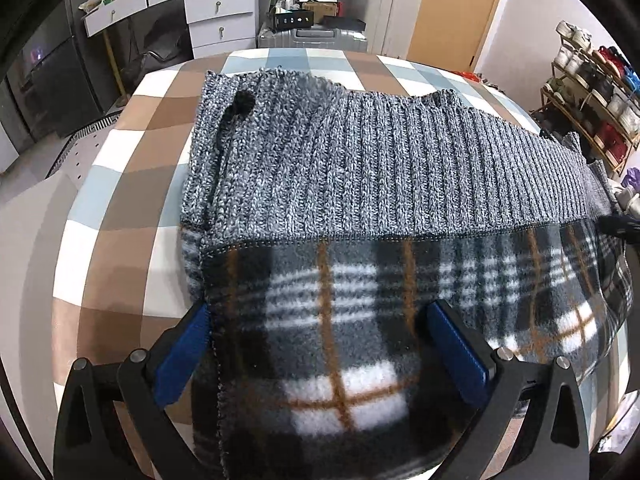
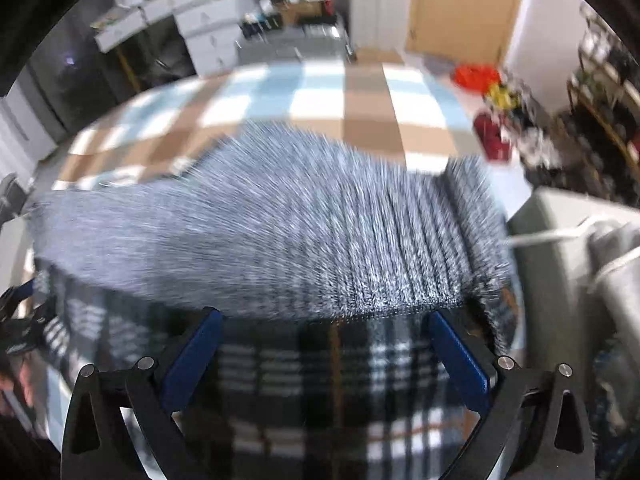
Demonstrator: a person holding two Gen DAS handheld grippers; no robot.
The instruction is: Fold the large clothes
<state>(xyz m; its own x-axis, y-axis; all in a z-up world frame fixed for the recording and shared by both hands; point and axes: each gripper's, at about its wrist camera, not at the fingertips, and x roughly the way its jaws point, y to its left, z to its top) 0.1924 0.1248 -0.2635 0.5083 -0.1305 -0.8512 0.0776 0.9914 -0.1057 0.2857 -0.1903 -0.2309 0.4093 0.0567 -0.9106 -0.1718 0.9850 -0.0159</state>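
Your garment (image 1: 360, 208) lies spread on the checked tabletop (image 1: 132, 184), its grey knit half toward the far edge and its plaid fleece half (image 1: 340, 320) toward the near edge, right under both tools; the seam between the two runs side to side, so the long axis of what you have to grab lies across your reach, parallel to the near edge; your left gripper (image 1: 316, 320) sits over the garment's left border, its blue fingers (image 1: 184, 352) spread wide, the left one just off the cloth on the bare check and the other over the plaid, nothing pinched; your right gripper (image 2: 324, 328) hovers over the plaid near the knit's ribbed right end (image 2: 472, 240), its fingers (image 2: 456, 356) equally spread and empty; that view is smeared with motion, so you cannot judge there whether the tips touch the fleece; each hand is nearer its own end of the cloth, the left at the left border, the right toward the right one; judged from this, the fold is not yet made, and the coming move turns on both pairs of fingers closing on the near plaid layer at matching points, so that the lifted edge stays parallel to the seam as you carry it toward the far edge.
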